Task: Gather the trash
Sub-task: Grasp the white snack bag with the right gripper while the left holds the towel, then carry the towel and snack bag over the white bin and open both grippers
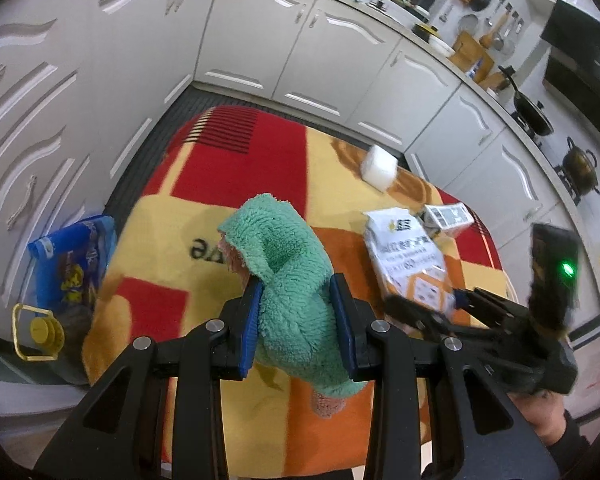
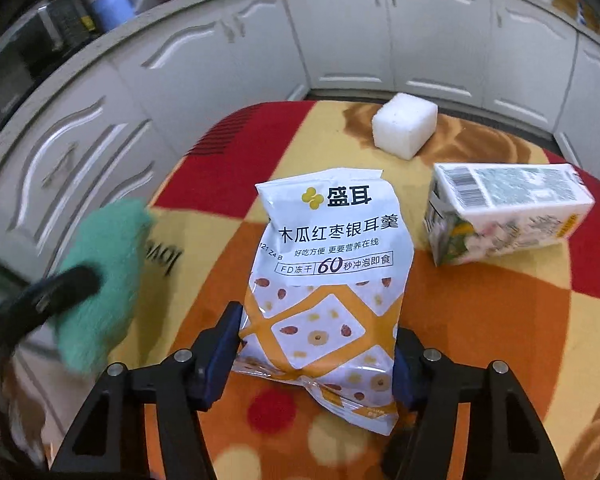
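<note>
My left gripper (image 1: 298, 316) is shut on a green fluffy cloth (image 1: 288, 264) and holds it above the patterned table cover (image 1: 220, 184). My right gripper (image 2: 316, 356) is shut on a white and orange snack bag (image 2: 328, 280), gripping its lower part; the same bag shows in the left wrist view (image 1: 410, 260). A drink carton (image 2: 504, 212) lies on its side to the right of the bag. A white foam block (image 2: 404, 124) sits farther back on the table. The green cloth and left gripper show blurred at the left of the right wrist view (image 2: 100, 280).
White kitchen cabinets (image 1: 260, 40) curve around the table. A blue bag (image 1: 76, 264) and a yellow-capped container (image 1: 40, 332) sit low at the left beside the table. Pots (image 1: 532, 116) stand on the stove at the right.
</note>
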The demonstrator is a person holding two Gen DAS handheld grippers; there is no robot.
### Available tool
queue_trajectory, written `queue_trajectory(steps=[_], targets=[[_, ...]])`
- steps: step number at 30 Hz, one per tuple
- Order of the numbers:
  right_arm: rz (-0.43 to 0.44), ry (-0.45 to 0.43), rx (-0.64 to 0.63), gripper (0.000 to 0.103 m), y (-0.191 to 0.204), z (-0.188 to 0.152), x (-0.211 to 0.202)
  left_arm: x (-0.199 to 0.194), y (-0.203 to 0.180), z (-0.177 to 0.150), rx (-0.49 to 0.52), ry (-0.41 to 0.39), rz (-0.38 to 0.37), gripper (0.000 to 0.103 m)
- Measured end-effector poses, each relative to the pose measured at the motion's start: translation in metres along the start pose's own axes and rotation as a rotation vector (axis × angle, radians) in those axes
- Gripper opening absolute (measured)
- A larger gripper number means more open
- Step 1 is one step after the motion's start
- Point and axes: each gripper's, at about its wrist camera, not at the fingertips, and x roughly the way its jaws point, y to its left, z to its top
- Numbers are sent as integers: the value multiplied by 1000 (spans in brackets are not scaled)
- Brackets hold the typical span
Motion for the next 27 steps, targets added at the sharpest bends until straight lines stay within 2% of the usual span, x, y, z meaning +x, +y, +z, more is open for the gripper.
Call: queue_trajectory(steps=[2, 6, 15, 27], targets=[[-5, -15, -23, 62, -4, -14, -15, 2, -9, -4, 15, 8, -6, 31], [23, -49, 22, 62, -30, -38, -46, 8, -28, -11, 41, 30, -30, 31], [-56, -114, 98, 62, -70, -61, -86, 20, -99, -29, 157, 65, -112, 31], [-159, -181, 241, 62, -149, -104, -144, 40, -204, -37, 301, 96, -205, 31]])
